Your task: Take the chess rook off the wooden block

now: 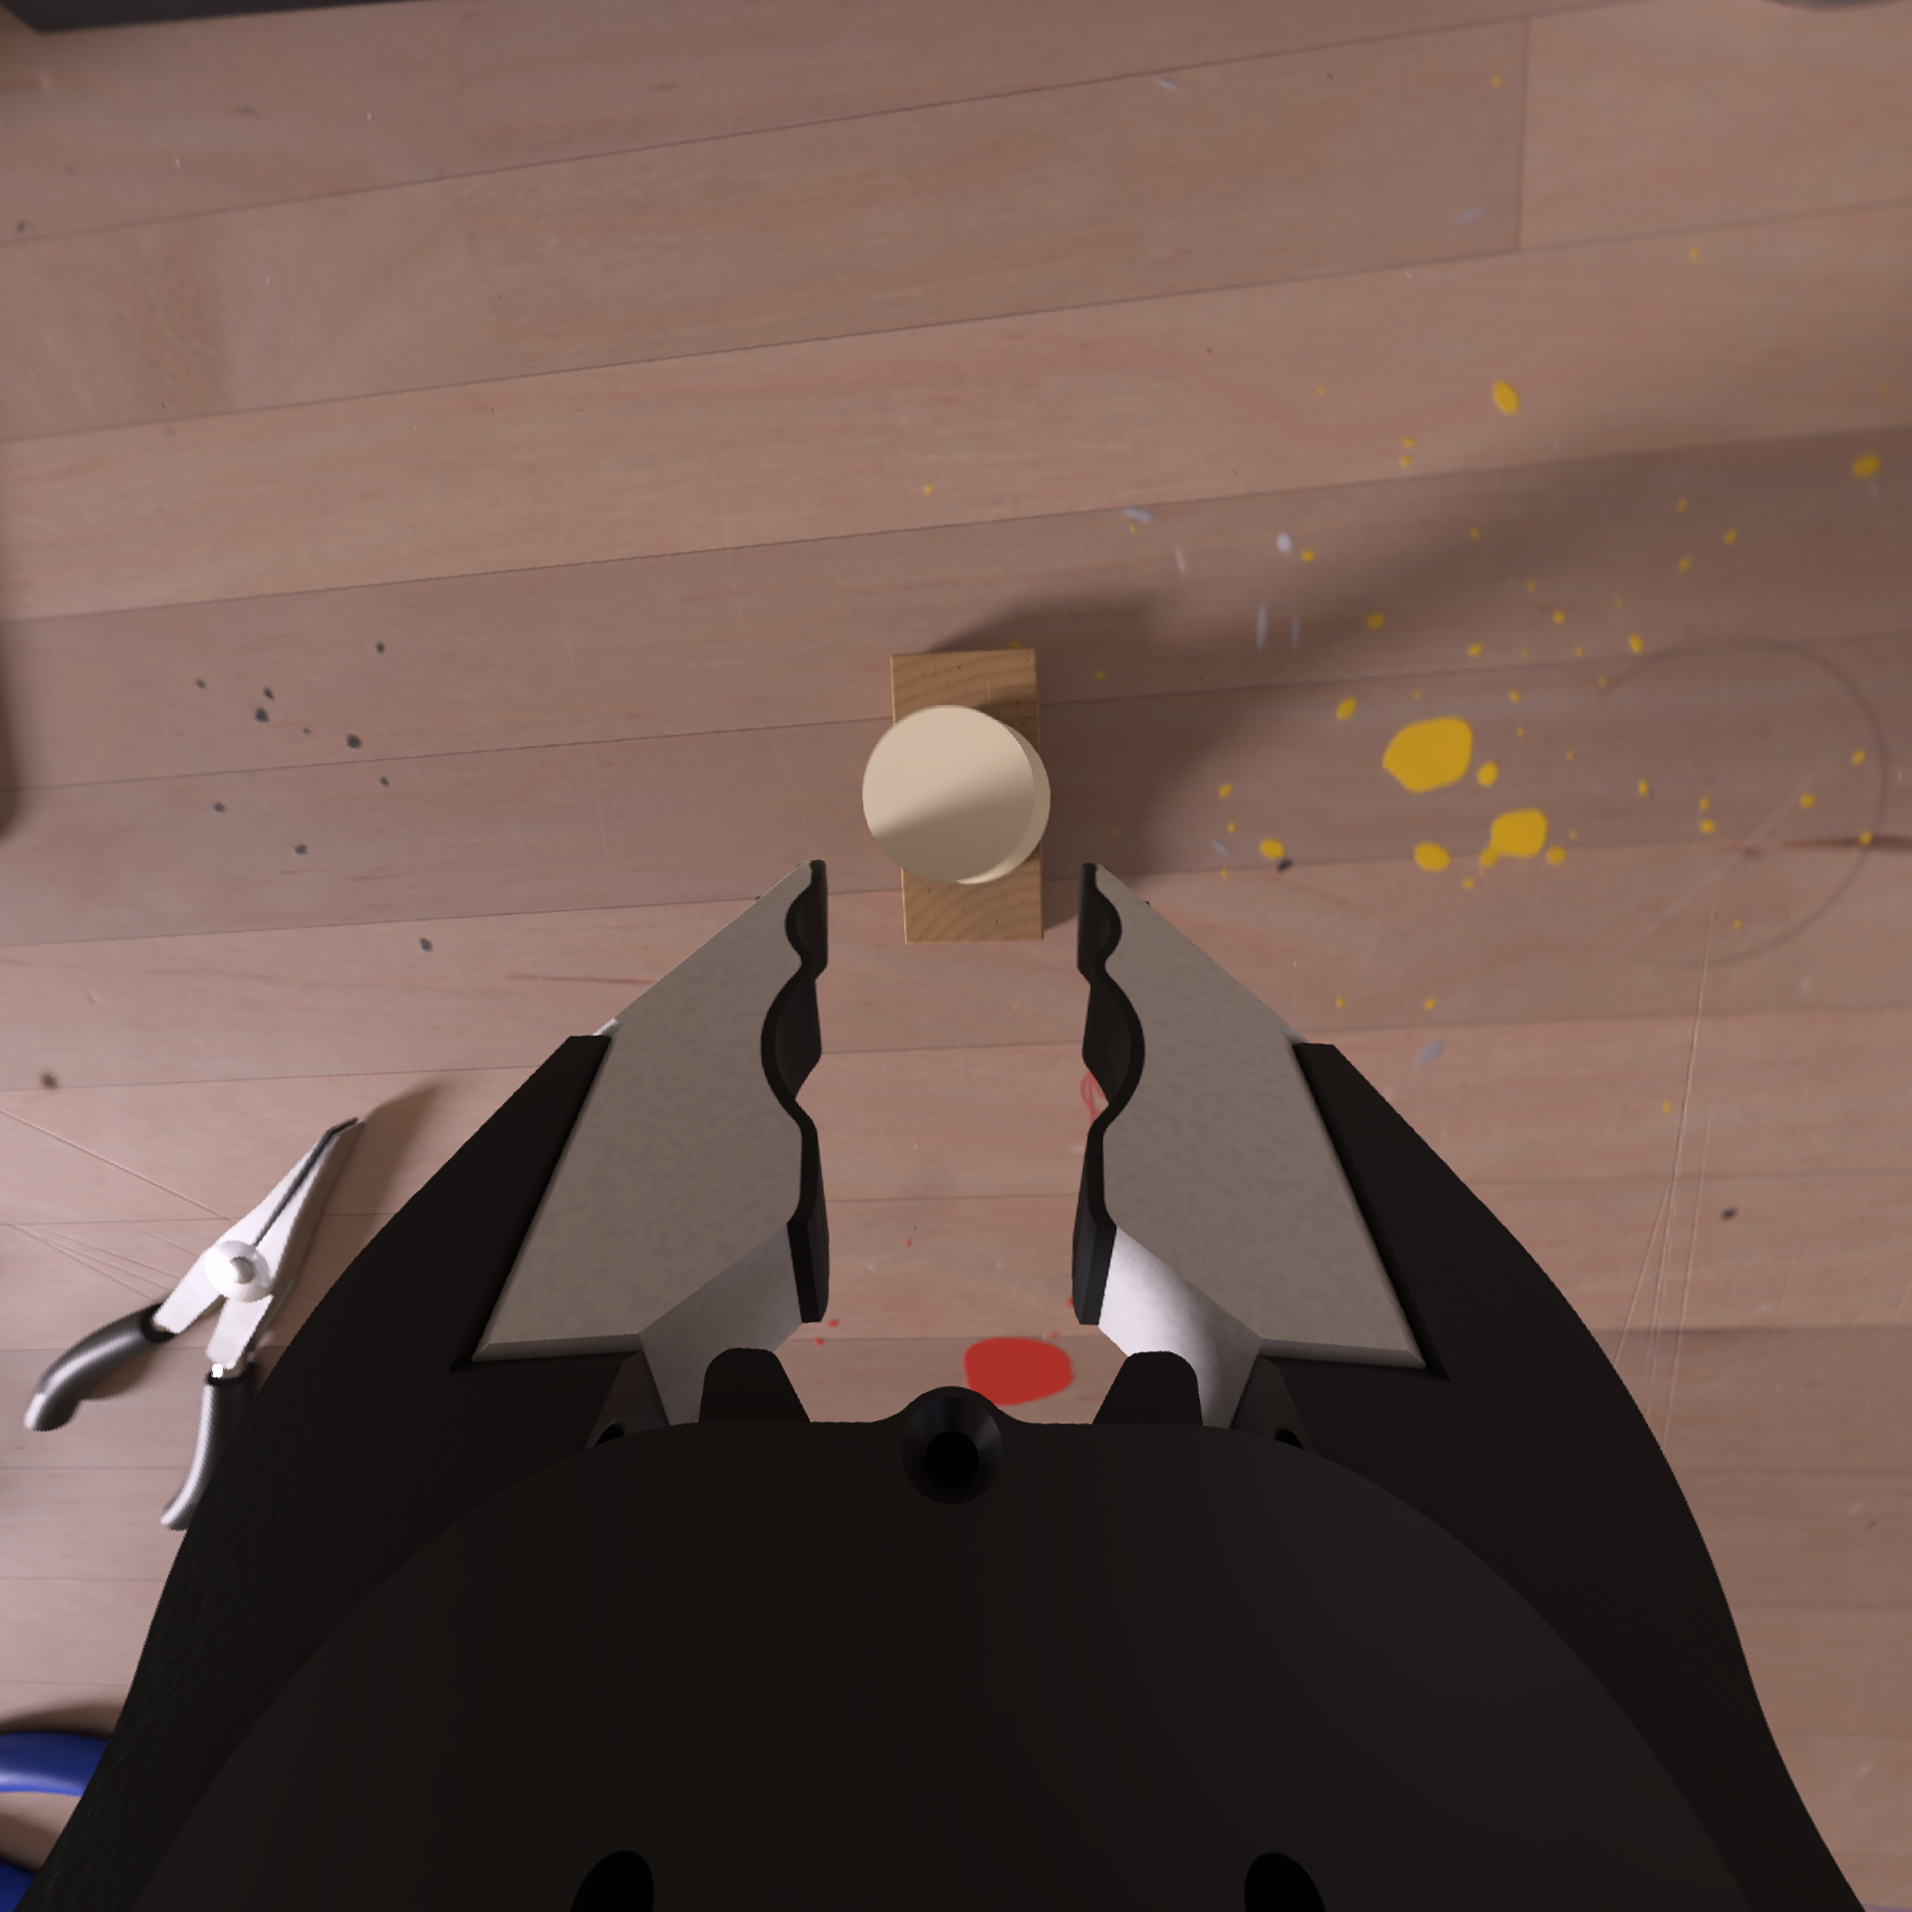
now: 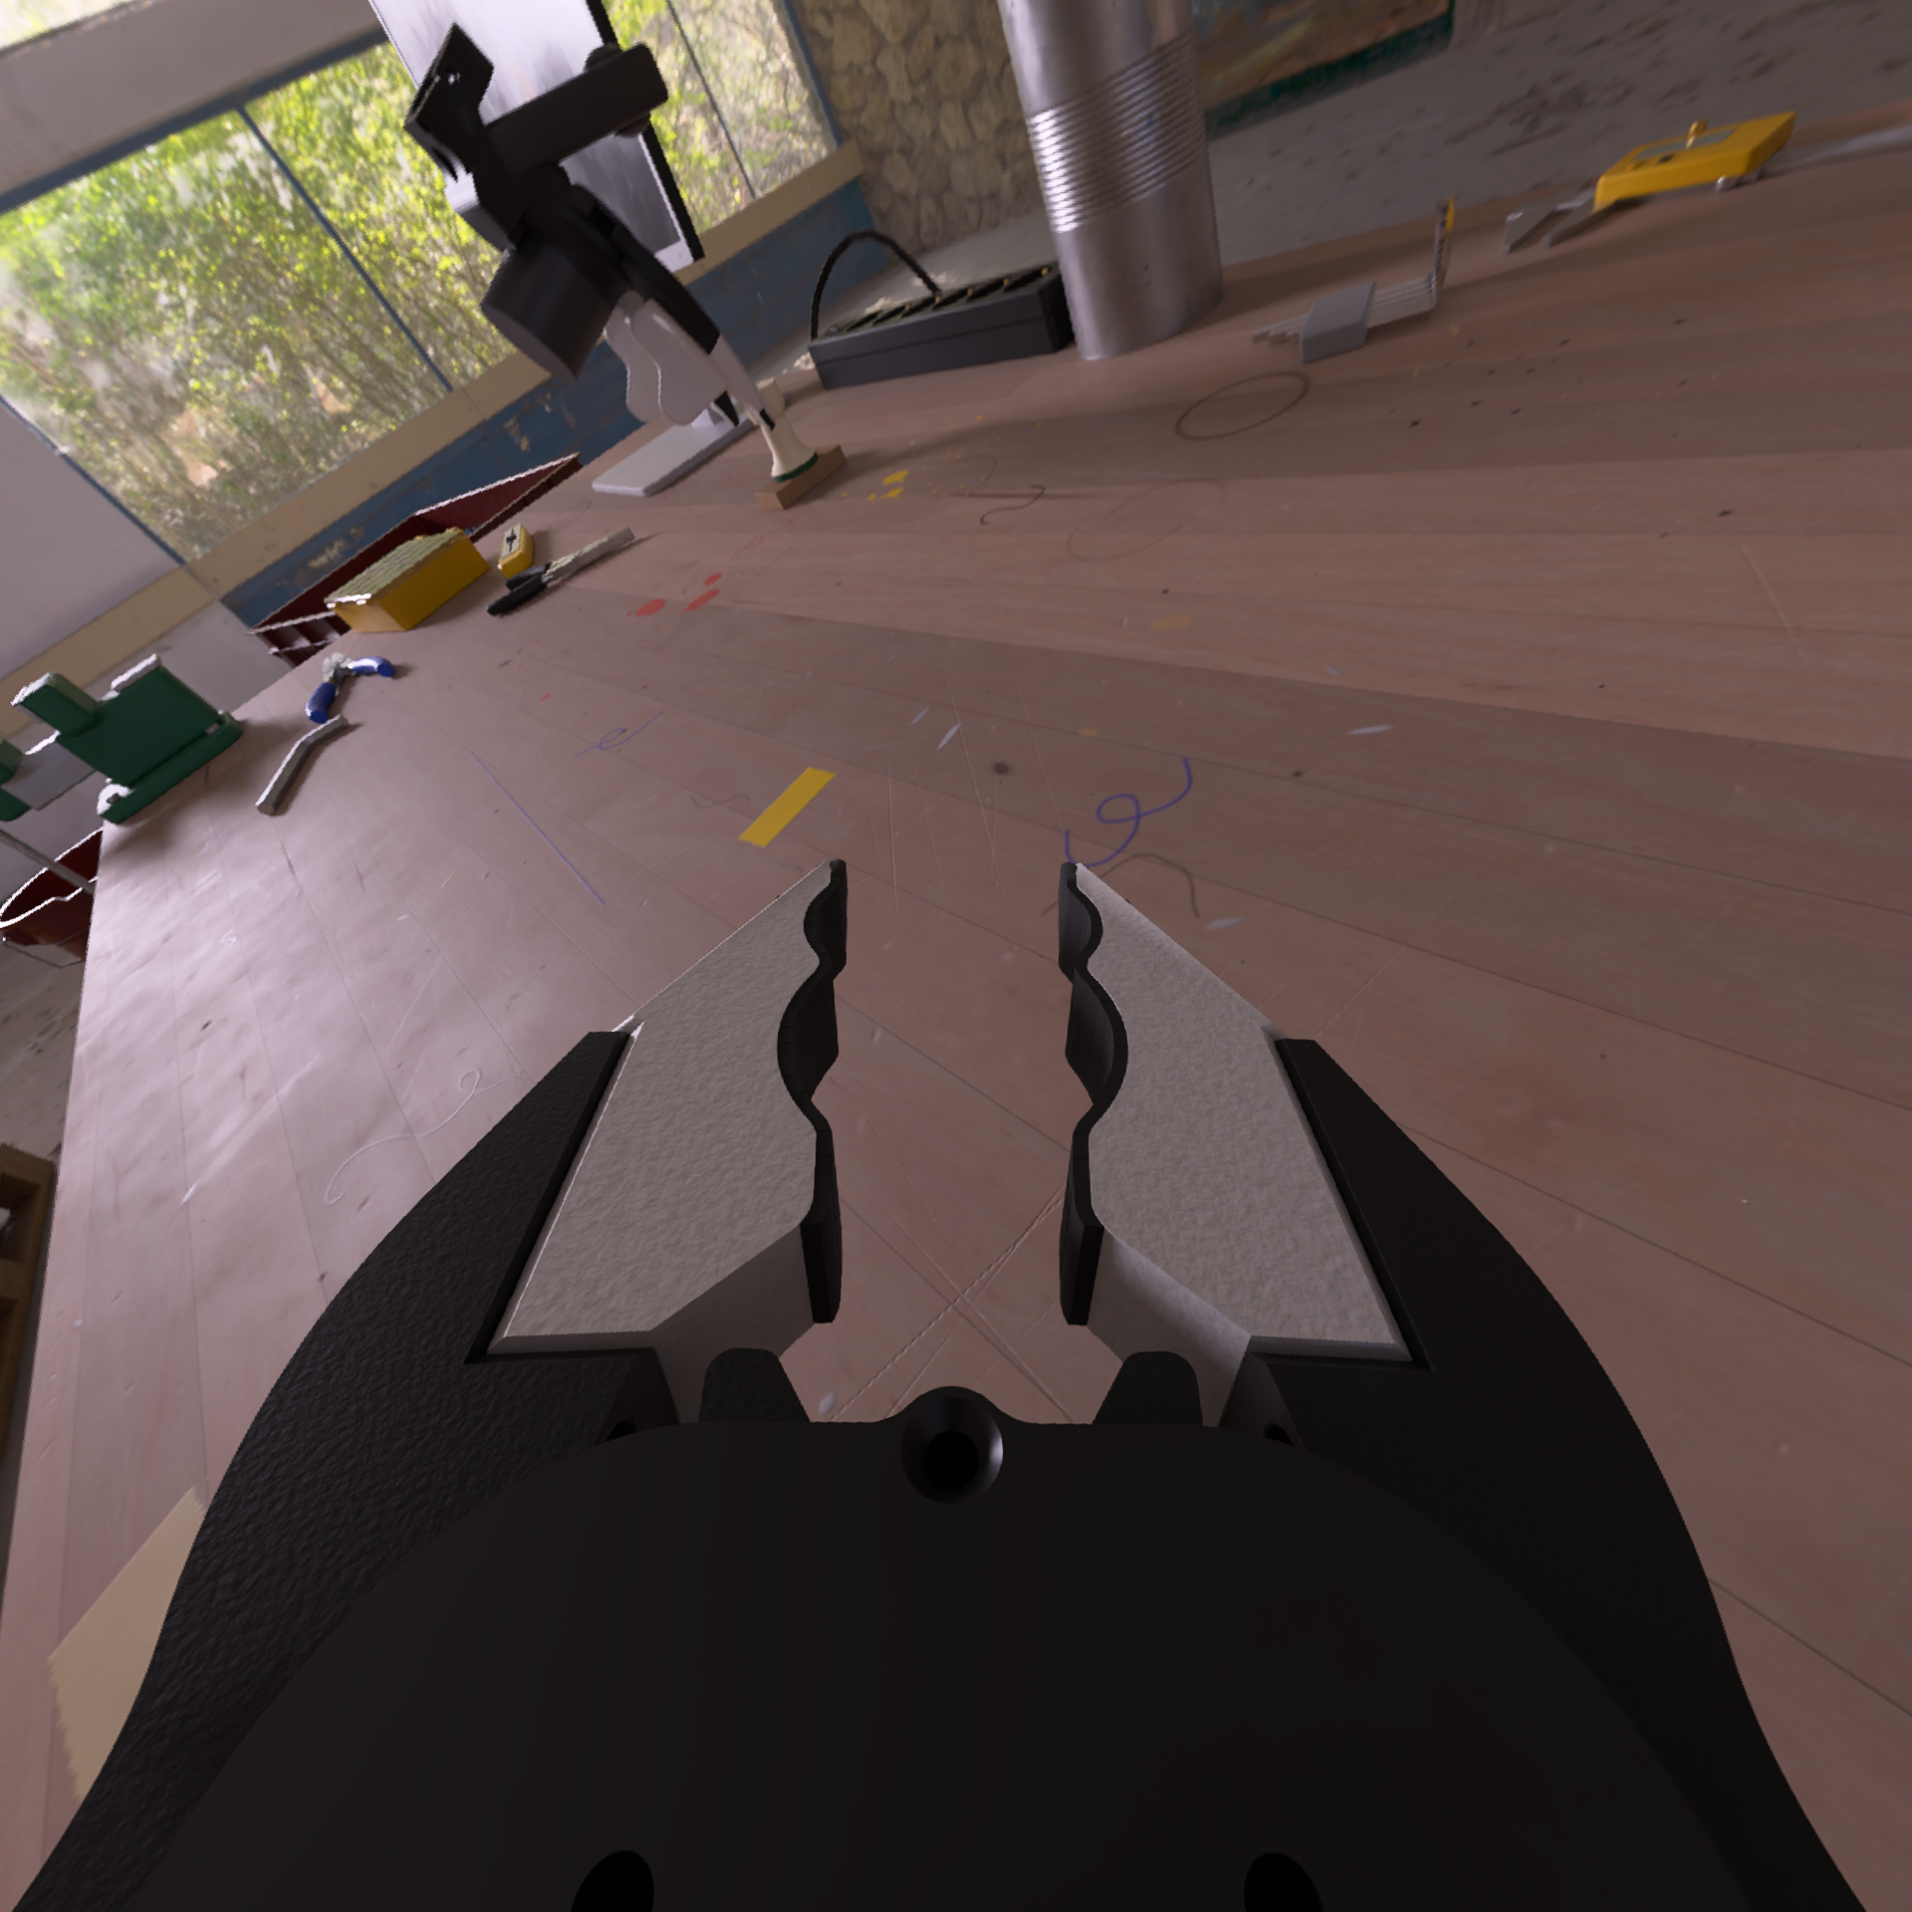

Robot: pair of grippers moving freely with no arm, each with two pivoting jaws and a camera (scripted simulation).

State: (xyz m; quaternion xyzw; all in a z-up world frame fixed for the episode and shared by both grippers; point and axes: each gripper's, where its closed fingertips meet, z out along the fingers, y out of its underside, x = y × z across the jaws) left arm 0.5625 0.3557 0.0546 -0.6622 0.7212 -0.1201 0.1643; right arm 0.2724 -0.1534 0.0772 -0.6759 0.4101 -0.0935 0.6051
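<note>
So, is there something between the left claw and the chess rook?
Nothing visible. The left claw is open above the chess rook, which stands upright on the wooden block. The pliers lie off to the side.

Ahead of the parted jaws of the left gripper (image 1: 952, 874), the rook (image 1: 954, 795) is plain cream; the block (image 1: 973, 910) beneath it is light tan with fine grain. The gripper body is matte black, its fingers (image 1: 683, 1117) speckled grey-white with black inner pads. The tabletop (image 1: 517, 414) is pinkish-brown planking, spattered yellow to the right of the jaws, red between them, dark grey to the left. The pliers (image 1: 207, 1314) left of the jaws are silver.
</note>
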